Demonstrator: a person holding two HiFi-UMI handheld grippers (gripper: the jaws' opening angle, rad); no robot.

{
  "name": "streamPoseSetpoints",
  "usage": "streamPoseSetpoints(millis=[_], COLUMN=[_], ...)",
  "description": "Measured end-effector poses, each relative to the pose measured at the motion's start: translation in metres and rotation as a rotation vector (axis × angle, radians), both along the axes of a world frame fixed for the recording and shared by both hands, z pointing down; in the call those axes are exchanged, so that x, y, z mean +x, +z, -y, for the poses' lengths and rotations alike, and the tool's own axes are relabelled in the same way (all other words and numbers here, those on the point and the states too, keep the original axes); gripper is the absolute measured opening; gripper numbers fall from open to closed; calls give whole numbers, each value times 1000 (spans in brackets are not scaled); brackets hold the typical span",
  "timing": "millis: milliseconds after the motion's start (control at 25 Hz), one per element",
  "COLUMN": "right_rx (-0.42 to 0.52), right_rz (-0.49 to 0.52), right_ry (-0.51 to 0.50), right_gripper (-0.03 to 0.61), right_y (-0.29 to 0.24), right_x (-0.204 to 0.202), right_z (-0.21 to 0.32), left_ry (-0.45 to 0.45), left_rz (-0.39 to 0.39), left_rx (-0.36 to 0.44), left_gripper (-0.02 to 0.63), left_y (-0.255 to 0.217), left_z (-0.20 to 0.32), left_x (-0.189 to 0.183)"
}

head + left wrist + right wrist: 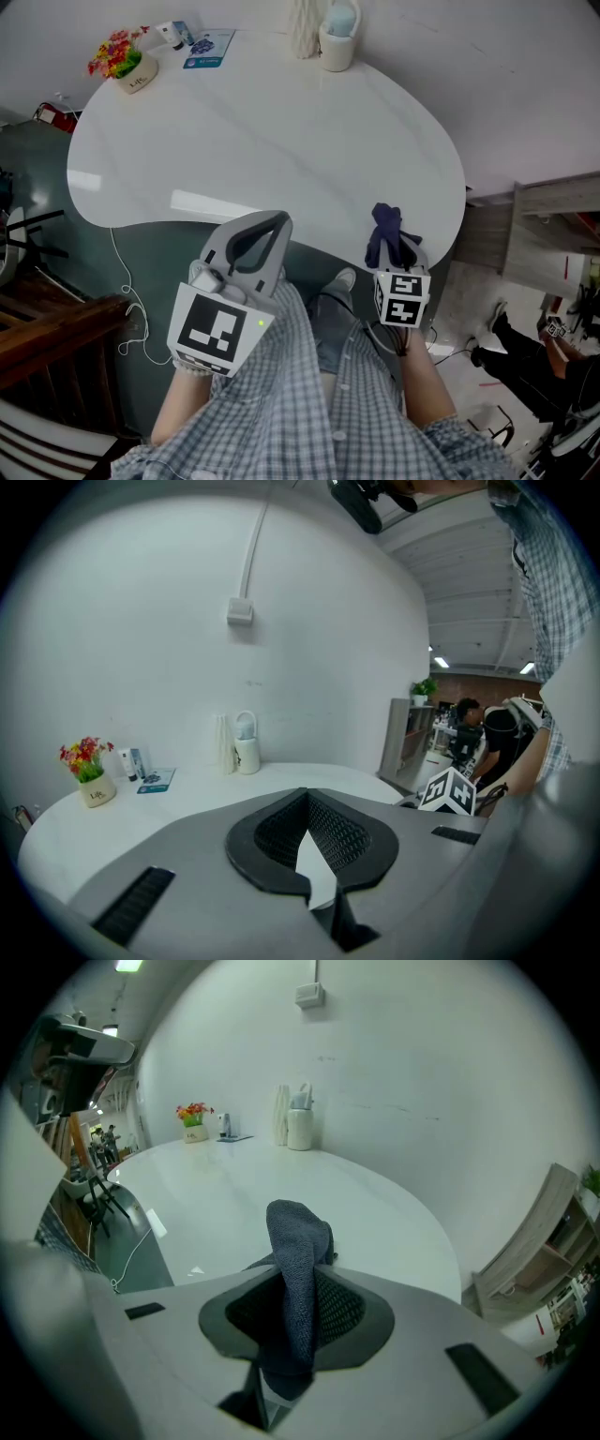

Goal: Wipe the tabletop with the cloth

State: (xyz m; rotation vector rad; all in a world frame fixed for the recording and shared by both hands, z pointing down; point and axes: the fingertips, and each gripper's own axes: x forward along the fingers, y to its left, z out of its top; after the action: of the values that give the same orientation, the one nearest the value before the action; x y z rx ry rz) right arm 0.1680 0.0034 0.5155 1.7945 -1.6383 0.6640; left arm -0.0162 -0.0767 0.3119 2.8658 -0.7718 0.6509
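The right claw (401, 251) is clenched on the dark cloth (383, 228), which stands up out of its jaws at the white bench's (262, 141) near edge; the left claw (269, 223) is closed and empty, held beside it, off the bench's front.

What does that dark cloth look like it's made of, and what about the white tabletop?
Cloth: seemingly a soft knitted or microfibre fabric, dark blue-grey and matt; a fine nubbly texture shows and it flops over in folds. Tabletop: a hard, smooth white slab with a fairly glossy finish, since a bright glare patch reflects off it. Whether it is stone, laminate or painted board cannot be told.
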Motion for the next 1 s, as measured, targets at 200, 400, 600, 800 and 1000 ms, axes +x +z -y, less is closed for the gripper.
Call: streamPoseSetpoints(millis=[200,400,600,800,1000], right_rx=[-3,1,3,7,8], right_rz=[1,12,25,27,23], right_ry=[-61,-137,-217,-282,-331], right_gripper=[83,83,83,83,83], right_y=[-1,-2,-3,-4,-4], right_x=[-27,-56,-84,-104,-116], right_z=[21,43,65,89,112], left_ry=[-15,-31,-57,-83,-101], left_rz=[1,2,-1,-2,0], left_rx=[1,2,1,-6,-4], left_gripper=[5,5,5,5,5], left_y=[-1,0,0,0,1], left_z=[5,8,12,17,20], left_x=[-12,-20,-29,-38,-41])
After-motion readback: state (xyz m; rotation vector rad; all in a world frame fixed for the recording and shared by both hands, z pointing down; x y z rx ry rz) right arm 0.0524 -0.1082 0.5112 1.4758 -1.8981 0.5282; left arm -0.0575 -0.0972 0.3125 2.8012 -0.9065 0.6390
